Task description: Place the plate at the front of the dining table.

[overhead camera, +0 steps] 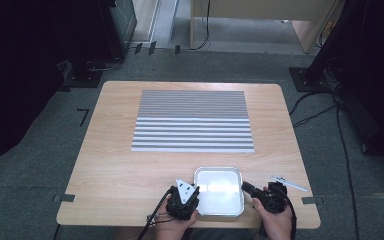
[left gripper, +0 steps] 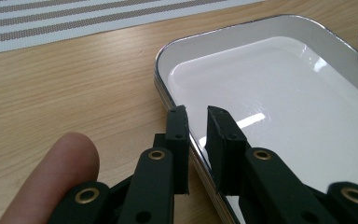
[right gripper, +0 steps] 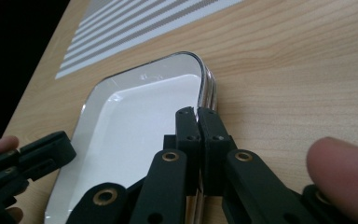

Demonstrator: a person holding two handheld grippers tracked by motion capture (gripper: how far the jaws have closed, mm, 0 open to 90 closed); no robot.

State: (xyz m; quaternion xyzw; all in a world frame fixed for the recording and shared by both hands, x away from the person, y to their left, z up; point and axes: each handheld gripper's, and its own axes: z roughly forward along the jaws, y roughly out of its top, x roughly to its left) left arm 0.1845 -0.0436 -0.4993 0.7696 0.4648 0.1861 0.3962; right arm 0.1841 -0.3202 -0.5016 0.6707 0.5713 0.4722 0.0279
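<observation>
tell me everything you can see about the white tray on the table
The tray is a shallow white rectangle with rounded corners and a shiny metal-looking rim, glossy inside and empty. It lies flat on the wooden table near its front edge, just short of the striped mat. The left gripper straddles its left rim, jaws slightly apart; the right gripper is shut on its right rim.

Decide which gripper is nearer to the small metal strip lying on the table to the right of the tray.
Right. The right gripper sits at the tray's right edge, on the same side as the metal strip. The left gripper is at the tray's left edge, with the tray between it and the strip.
</observation>
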